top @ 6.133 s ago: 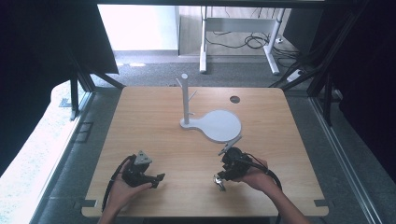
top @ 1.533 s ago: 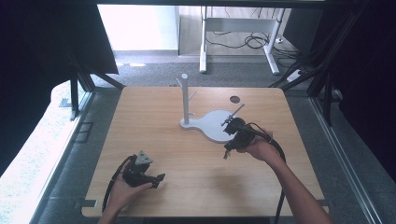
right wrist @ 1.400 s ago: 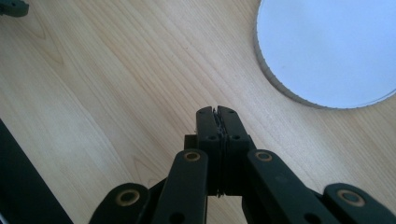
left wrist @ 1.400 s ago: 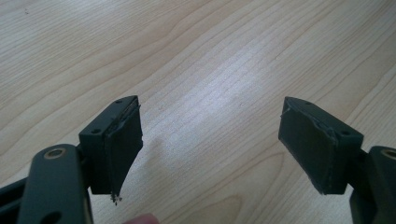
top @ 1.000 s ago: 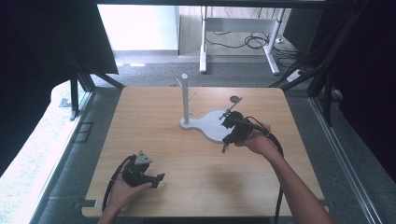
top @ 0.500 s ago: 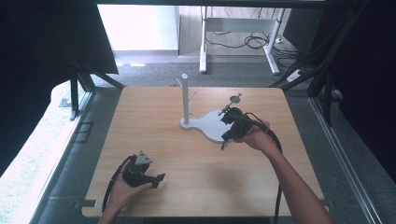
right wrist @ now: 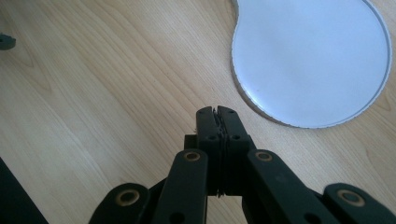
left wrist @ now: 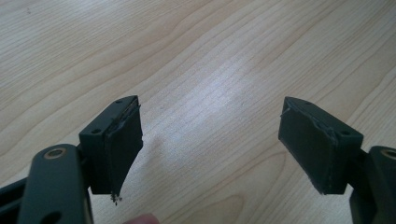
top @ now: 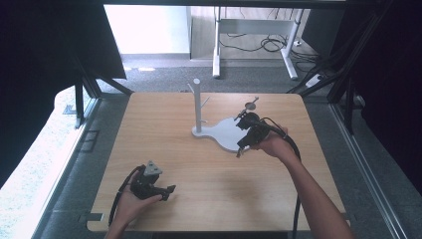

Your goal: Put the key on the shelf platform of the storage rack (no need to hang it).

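A white stand rests mid-table in the high view, a flat base [top: 221, 133] with an upright post [top: 197, 102] and short pegs. My right gripper [top: 242, 147] hovers at the right edge of that base, held in a hand. In the right gripper view its jaws [right wrist: 217, 113] are pressed together with nothing between them, above bare wood beside the round white base [right wrist: 313, 56]. My left gripper [top: 166, 190] lies low near the table's front left, held in the other hand. Its jaws [left wrist: 210, 144] stand wide apart over bare wood, with nothing between them.
The light wooden table [top: 164, 144] has dark floor around it and black frame struts at its back corners. A small dark spot [right wrist: 5, 42] lies on the wood in the right gripper view. Beyond the far edge stand white desk legs [top: 216, 45] with cables.
The right hand has carried its shut gripper from the table's front up to the stand's base, barely drifting over the last second. The left gripper has stayed where it was.
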Motion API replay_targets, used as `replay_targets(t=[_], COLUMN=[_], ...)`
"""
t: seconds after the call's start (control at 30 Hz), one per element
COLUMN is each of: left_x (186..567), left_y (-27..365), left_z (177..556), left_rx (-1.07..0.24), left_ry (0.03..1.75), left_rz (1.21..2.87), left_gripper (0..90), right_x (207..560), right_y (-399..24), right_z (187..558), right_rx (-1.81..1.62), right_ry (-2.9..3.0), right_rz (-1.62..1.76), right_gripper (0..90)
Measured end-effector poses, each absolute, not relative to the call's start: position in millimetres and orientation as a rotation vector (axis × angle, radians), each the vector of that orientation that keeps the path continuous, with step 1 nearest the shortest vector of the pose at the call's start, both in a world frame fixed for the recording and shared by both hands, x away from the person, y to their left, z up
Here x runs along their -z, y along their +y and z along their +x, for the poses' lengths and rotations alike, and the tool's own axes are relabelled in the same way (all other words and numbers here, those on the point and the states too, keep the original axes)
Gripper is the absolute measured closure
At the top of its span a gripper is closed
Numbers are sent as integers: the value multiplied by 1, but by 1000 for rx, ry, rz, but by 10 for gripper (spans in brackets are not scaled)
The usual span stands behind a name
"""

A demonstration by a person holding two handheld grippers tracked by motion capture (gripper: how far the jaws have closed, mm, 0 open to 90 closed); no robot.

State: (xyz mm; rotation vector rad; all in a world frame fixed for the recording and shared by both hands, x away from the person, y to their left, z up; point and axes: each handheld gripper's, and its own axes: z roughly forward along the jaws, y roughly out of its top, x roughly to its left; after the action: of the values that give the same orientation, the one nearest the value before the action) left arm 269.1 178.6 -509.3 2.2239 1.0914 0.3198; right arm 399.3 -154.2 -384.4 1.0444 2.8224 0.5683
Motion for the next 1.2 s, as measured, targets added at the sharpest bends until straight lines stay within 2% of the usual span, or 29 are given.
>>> replay_targets(t=[1.2], left_x=[511], left_y=[178], left_z=[270], left_rx=[-309], left_ry=[1095], left_rz=[2232], left_gripper=[219], right_x=[385], right_y=[-147], right_z=[417], right_rx=[-571], right_ry=[2806], right_rz=[1061], right_gripper=[897])
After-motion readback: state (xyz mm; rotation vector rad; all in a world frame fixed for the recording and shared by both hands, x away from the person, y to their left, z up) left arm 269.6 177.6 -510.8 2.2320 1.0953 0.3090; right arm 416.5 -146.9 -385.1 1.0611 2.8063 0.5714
